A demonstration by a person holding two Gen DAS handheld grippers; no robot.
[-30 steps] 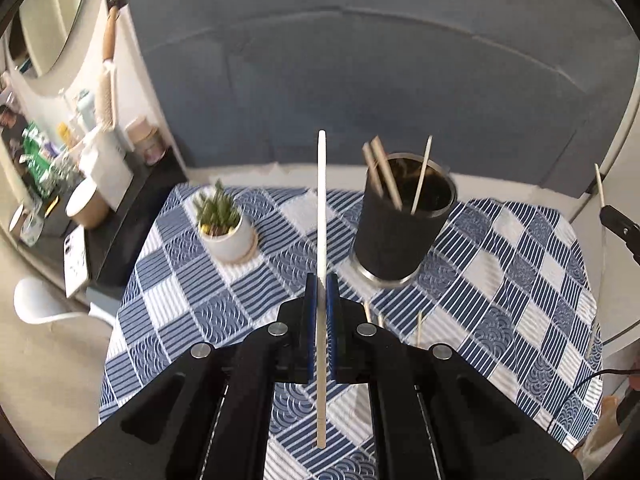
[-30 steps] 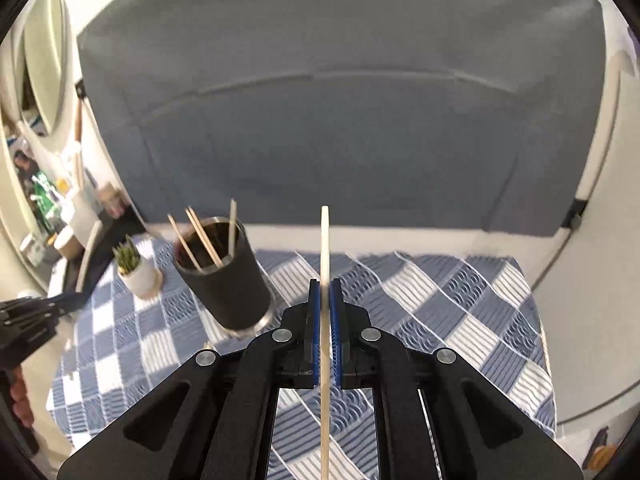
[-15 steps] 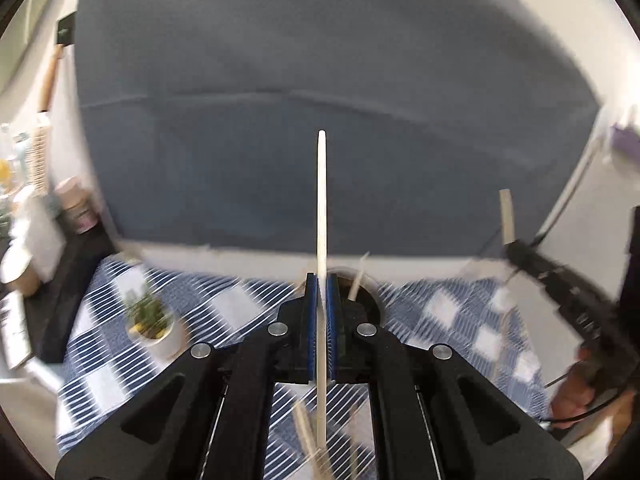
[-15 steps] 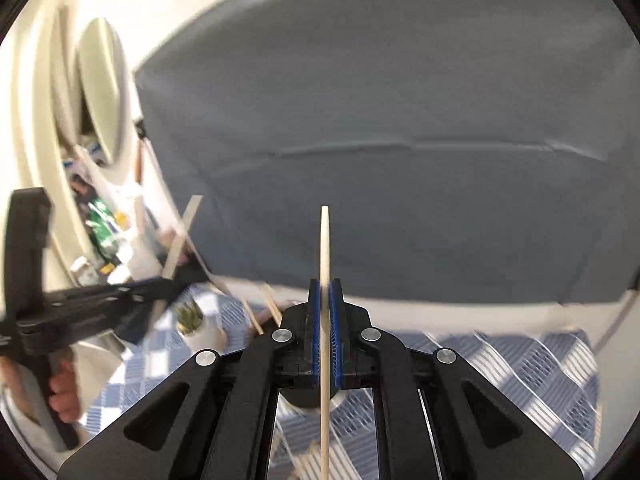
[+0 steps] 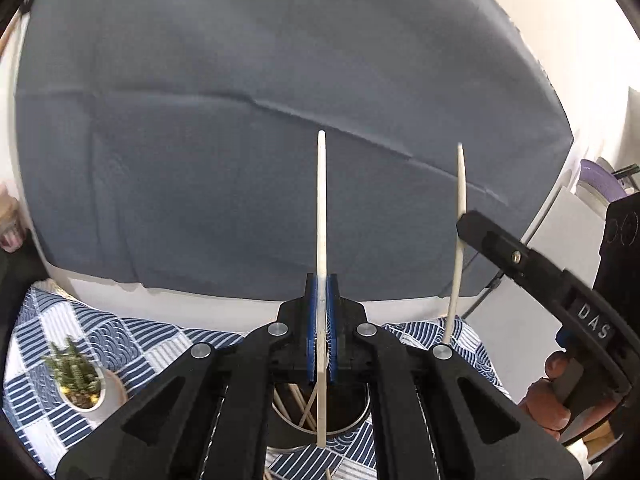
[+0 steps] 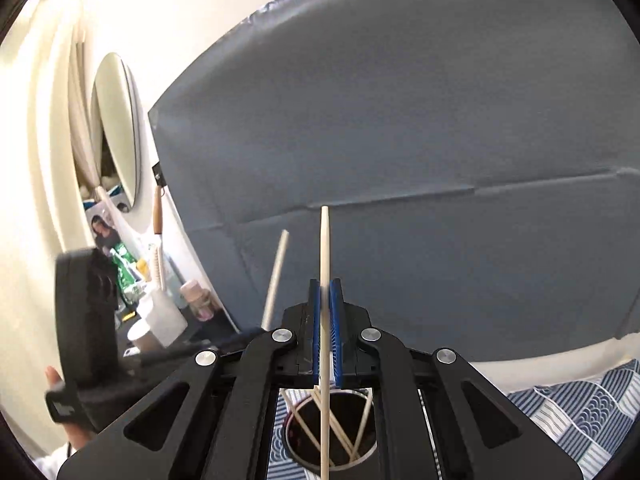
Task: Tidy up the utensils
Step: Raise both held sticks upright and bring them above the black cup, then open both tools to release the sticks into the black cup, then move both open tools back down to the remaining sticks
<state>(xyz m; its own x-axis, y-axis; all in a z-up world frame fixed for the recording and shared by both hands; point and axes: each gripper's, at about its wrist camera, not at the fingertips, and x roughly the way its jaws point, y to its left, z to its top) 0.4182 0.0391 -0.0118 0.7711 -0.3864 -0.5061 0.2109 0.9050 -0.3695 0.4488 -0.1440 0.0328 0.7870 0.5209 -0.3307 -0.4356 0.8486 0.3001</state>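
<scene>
My left gripper [image 5: 321, 284] is shut on a pale wooden chopstick [image 5: 321, 208] held upright, its lower end over the mouth of the dark utensil cup [image 5: 348, 414], which holds several chopsticks. My right gripper [image 6: 325, 288] is shut on another chopstick [image 6: 324, 248], also upright, its lower end over the same cup [image 6: 362, 442]. The right gripper [image 5: 464, 222] with its chopstick [image 5: 461, 184] shows at the right of the left wrist view. The left gripper's chopstick [image 6: 276, 276] shows left of centre in the right wrist view.
The table has a blue and white patterned cloth [image 5: 132, 344]. A small potted succulent [image 5: 78, 380] stands at its left. A grey cloth backdrop [image 5: 240, 140] hangs behind. A cluttered shelf with bottles [image 6: 160, 304] and a mirror [image 6: 118, 128] are at the left.
Both grippers have come in over the cup and tilted upward, each still holding its chopstick. The cup now lies right beneath the fingers in both views.
</scene>
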